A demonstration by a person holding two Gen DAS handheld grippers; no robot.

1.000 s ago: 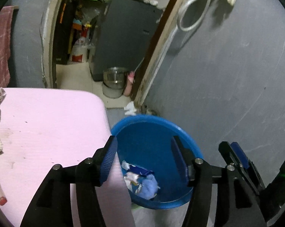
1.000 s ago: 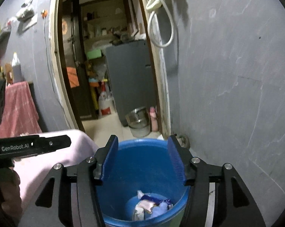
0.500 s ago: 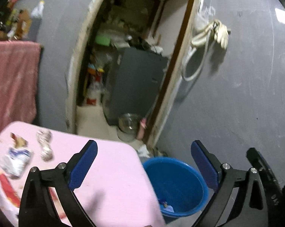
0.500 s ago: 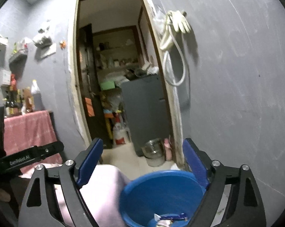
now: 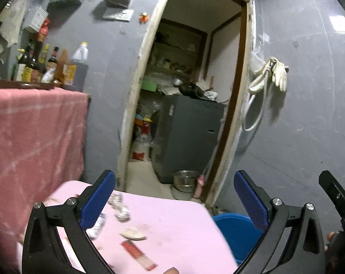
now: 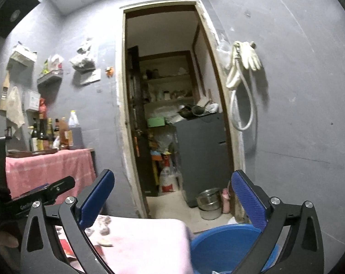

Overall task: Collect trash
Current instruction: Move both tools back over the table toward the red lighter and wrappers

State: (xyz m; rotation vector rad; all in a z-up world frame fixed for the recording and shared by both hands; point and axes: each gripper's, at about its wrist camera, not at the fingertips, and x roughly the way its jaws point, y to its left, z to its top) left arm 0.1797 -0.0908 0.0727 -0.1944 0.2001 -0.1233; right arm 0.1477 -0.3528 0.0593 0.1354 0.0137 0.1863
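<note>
My left gripper [image 5: 173,202] is wide open and empty, held above the pink table [image 5: 177,226]. On the table lie a red wrapper [image 5: 137,254], a crumpled pale scrap [image 5: 133,233], a clear crinkled wrapper [image 5: 119,207] and a small white packet [image 5: 98,225]. The blue trash bin [image 5: 237,233] stands on the floor at the table's right end. My right gripper [image 6: 172,202] is also wide open and empty, raised above the table [image 6: 147,242] and the bin [image 6: 220,248]. Some trash [image 6: 103,230] shows on the table's left part.
A grey wall [image 5: 309,114] stands on the right with a hose and glove [image 5: 273,75] hung on it. An open doorway [image 5: 183,125] leads to a storeroom with a grey cabinet and a steel pot [image 5: 183,183]. A pink-draped counter [image 5: 33,125] with bottles stands left.
Both grippers have lifted up and away from the blue bin and opened wider. The left view has swung left, bringing the table's trash into view.
</note>
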